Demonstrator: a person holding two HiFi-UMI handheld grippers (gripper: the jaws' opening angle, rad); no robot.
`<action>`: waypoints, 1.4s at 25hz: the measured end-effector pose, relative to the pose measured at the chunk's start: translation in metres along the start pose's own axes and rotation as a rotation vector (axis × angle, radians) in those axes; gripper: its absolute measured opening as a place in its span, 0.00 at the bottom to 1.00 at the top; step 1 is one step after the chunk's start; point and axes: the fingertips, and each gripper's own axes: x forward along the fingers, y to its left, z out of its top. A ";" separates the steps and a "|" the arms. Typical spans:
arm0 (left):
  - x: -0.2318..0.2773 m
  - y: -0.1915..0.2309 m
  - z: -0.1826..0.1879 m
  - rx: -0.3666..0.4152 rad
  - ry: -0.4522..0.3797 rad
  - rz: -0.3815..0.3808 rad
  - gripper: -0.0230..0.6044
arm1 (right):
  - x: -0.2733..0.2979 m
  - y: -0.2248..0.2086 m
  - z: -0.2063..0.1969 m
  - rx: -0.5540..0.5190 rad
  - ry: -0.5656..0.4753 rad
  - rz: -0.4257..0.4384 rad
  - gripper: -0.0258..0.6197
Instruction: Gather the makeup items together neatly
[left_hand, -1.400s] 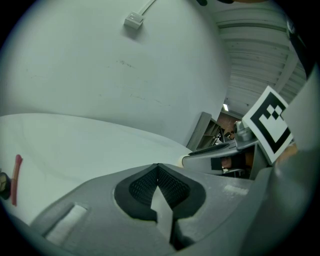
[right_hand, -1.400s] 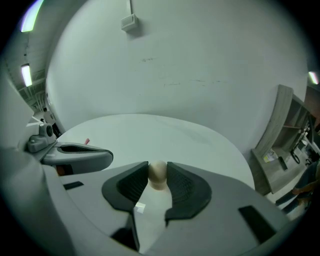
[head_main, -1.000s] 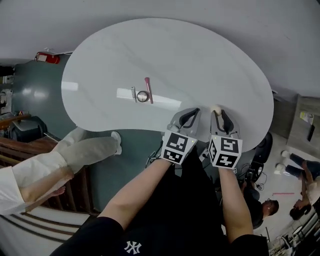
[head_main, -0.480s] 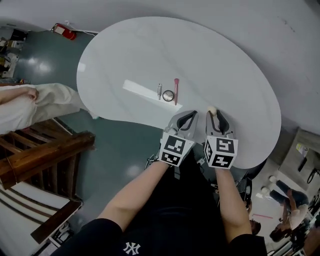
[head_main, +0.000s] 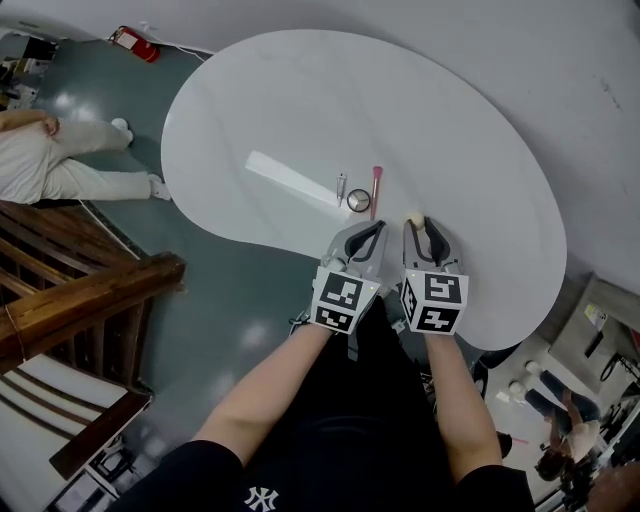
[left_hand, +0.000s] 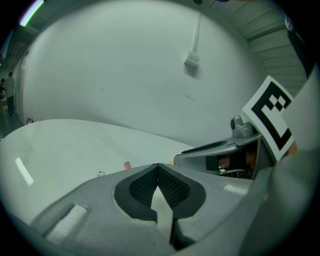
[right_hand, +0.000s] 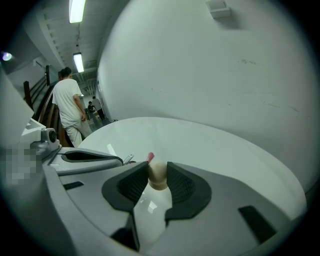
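White glossy kidney-shaped table (head_main: 450, 120), wide bare top. Small tube (head_main: 341, 186), round compact (head_main: 358, 200) and pink stick (head_main: 376, 185) clustered near its 6 o'clock edge. Right hand-held gripper (head_main: 424, 226) clamps a beige rounded sponge (right_hand: 158, 174), 4 o'clock of the cluster. Left hand-held gripper (head_main: 366, 234) closed, empty. Black shirt (head_main: 300, 450) reads "NY".

On the table (head_main: 480, 140), a round compact (head_main: 358, 200) lies near the front edge. A small tube (head_main: 341, 185) sits just left of the compact and a slim stick (head_main: 376, 186) just right. Further right, a makeup sponge (head_main: 413, 217) sits between the right gripper's (head_main: 419, 226) jaws. The left gripper (head_main: 367, 232) hangs just before the compact.
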 end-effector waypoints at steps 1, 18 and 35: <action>0.000 0.005 0.000 -0.003 0.000 0.003 0.05 | 0.005 0.003 0.001 -0.003 0.004 0.003 0.23; 0.011 0.047 -0.009 -0.033 0.039 0.010 0.05 | 0.061 0.019 -0.018 0.003 0.083 0.025 0.23; 0.016 0.054 -0.011 -0.039 0.053 0.019 0.05 | 0.073 0.027 -0.017 -0.039 0.088 0.046 0.24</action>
